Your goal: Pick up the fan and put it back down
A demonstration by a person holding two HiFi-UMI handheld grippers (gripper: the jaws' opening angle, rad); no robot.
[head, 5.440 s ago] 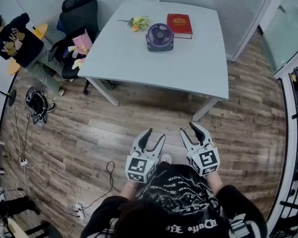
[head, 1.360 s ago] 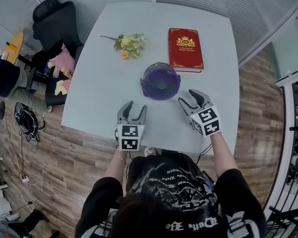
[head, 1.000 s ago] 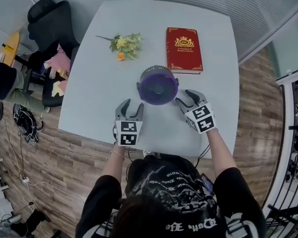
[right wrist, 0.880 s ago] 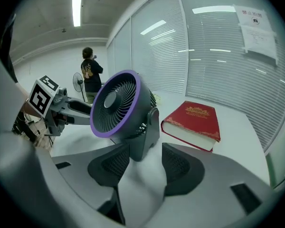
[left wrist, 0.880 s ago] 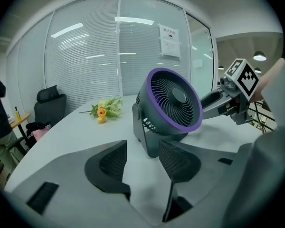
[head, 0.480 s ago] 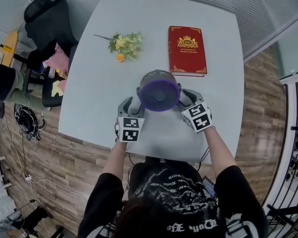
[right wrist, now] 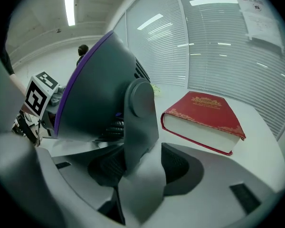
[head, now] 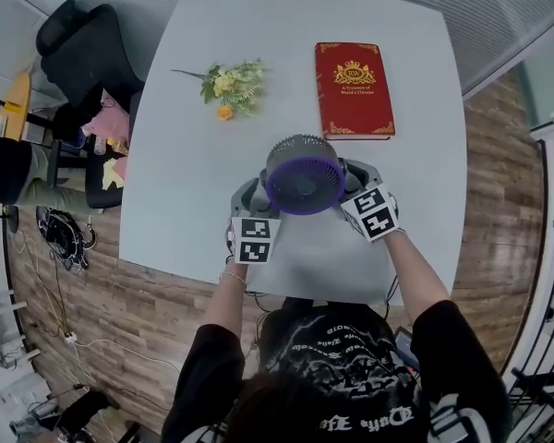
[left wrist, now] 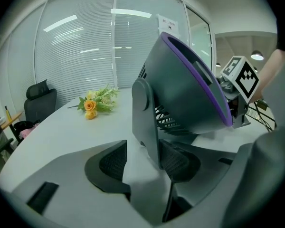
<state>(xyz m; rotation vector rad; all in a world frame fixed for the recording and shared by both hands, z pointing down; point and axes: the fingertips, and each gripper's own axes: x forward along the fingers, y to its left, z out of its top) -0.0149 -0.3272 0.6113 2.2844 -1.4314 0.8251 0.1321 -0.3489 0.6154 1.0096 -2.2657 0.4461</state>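
A small grey fan (head: 304, 175) with a purple rim stands on the white table (head: 185, 201), its face tilted up. My left gripper (head: 251, 194) is at its left side and my right gripper (head: 360, 179) at its right side. In the left gripper view the fan's upright stand arm (left wrist: 145, 122) sits between the open jaws of my left gripper (left wrist: 149, 160), with table showing beside it. In the right gripper view the other stand arm (right wrist: 140, 122) sits likewise inside my right gripper (right wrist: 142, 167), a gap on one side.
A red book (head: 354, 89) lies flat on the table just beyond the fan, and also shows in the right gripper view (right wrist: 204, 120). A bunch of yellow flowers (head: 231, 86) lies at the far left. A black office chair (head: 74, 53) stands off the table's left edge.
Both grippers have moved forward and down from the near side of the table to the fan's two sides. The stand arms now sit between their jaws.
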